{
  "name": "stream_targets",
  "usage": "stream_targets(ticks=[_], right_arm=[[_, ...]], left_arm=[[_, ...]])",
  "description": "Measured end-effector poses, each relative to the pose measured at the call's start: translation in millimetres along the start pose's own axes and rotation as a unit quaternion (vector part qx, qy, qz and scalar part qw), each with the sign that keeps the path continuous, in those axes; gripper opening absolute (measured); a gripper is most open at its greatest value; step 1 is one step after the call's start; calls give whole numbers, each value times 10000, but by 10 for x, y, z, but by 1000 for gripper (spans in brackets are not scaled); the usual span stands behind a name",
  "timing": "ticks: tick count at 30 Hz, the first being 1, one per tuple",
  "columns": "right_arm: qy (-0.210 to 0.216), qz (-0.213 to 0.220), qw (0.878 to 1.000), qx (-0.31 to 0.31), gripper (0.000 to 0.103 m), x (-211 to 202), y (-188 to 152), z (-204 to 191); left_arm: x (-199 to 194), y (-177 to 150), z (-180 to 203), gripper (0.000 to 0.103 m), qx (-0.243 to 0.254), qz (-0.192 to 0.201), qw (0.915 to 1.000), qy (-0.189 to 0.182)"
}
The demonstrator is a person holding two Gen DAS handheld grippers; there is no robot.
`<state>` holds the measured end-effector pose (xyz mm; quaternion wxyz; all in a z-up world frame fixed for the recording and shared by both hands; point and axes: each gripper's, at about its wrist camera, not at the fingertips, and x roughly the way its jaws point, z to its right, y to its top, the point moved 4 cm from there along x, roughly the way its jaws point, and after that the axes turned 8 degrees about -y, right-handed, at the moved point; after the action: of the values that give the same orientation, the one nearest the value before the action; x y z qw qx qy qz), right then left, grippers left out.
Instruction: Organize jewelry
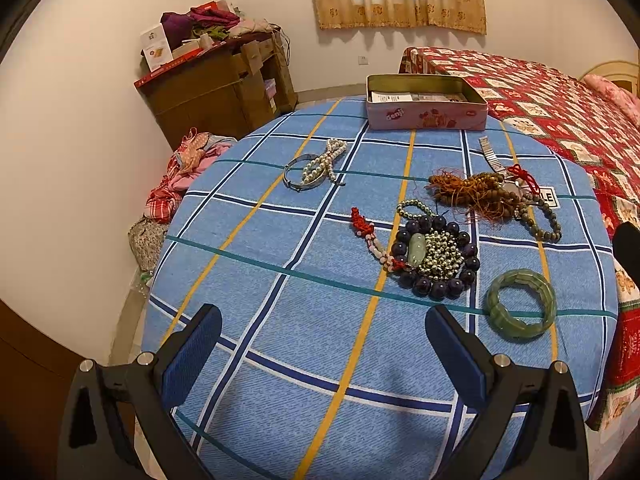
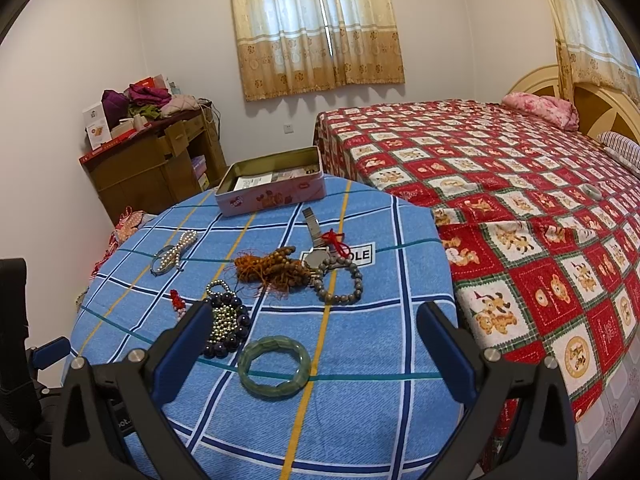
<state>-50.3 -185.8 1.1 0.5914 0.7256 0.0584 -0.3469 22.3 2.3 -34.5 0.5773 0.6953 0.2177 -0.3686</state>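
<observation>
Jewelry lies on a round table with a blue plaid cloth. A green jade bangle lies nearest. A dark purple bead bracelet rings metallic beads. A pearl strand with a silver bangle, brown beads, a grey bead bracelet and a watch lie farther. An open pink tin stands at the far edge. My left gripper is open and empty. My right gripper is open above the bangle, empty.
A bed with a red patterned quilt borders the table's right side. A brown cabinet piled with clothes and boxes stands in the far left corner. Clothes lie on the floor beside the table.
</observation>
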Motion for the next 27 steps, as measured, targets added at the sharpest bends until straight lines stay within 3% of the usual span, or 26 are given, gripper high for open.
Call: stream_targets(ticks=[27], right_arm=[[13,-27,10000,-2,103,4,-5,-23]], left_arm=[[33,13,8,102,-18,25,10000,-53]])
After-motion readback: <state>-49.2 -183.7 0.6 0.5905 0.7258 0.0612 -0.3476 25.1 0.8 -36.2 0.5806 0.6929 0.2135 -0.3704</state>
